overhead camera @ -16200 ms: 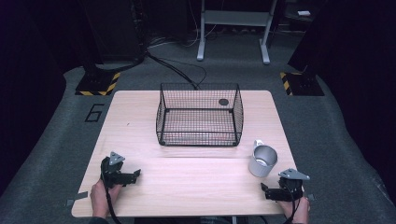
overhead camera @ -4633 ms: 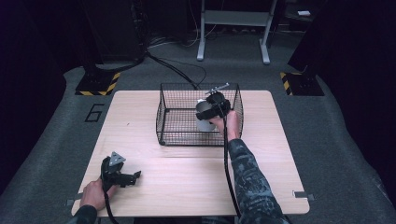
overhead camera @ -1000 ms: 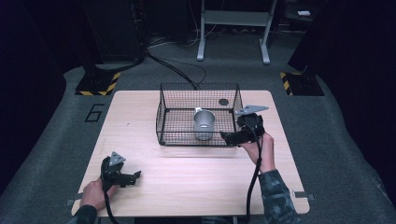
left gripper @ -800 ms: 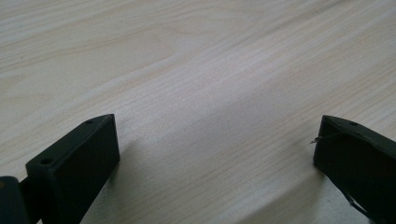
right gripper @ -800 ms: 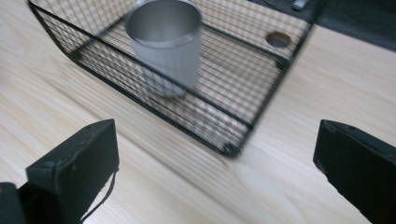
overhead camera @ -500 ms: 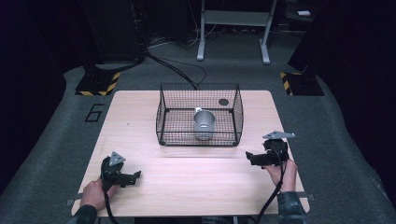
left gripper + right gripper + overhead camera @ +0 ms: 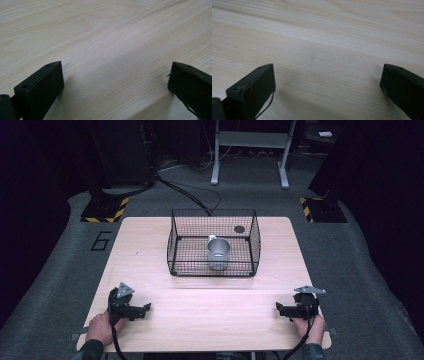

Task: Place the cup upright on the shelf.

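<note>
Both grippers sit low in frame: my right gripper (image 7: 283, 309) has pulled back from the basket (image 7: 214, 269) to the tabletop (image 7: 210, 320), jaws spread, empty; left gripper (image 7: 142, 309) likewise spread. The metal cup (image 7: 218, 253) stands upright inside the basket at centre frame, so I judge the placement complete.

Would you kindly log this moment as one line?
metal cup: upright in wire basket | left claw: open, empty | right claw: open, empty

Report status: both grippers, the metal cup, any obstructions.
Left gripper open, near table edge, holding nothing. Right gripper open, same, near edge. Metal cup upright inside wire basket. Nothing between grippers and basket.
</note>
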Available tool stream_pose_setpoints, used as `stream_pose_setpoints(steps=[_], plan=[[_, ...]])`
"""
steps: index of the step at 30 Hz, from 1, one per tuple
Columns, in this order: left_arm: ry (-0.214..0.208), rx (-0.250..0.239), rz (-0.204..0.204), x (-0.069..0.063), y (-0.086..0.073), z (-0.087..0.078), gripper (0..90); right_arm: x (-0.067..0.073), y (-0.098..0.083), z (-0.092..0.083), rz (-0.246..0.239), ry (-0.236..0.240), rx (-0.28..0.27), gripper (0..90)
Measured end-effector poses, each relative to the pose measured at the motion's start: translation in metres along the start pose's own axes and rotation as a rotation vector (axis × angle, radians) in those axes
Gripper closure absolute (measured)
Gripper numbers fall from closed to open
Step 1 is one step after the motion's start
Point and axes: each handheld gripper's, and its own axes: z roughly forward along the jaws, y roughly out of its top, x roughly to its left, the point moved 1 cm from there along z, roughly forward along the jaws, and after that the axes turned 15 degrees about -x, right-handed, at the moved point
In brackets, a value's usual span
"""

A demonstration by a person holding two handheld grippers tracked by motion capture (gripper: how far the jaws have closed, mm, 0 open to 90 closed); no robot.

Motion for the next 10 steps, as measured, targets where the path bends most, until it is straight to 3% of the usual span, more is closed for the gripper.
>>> stream_pose_setpoints(steps=[1, 5, 10], plan=[[0.000, 0.000, 0.000, 0.0000, 0.0000, 0.0000, 0.1, -0.0024, -0.0023, -0.0003, -0.011, -0.025, -0.014, 0.0], [0.000, -0.001, 0.000, 0.0000, 0.0000, 0.0001, 0.1, -0.0046, -0.0040, 0.0006, -0.033, -0.045, -0.029, 0.0], [0.001, 0.000, -0.002, -0.0003, 0.0000, 0.0002, 0.1, -0.0050, -0.0064, 0.0010, -0.043, -0.046, -0.052, 0.0]])
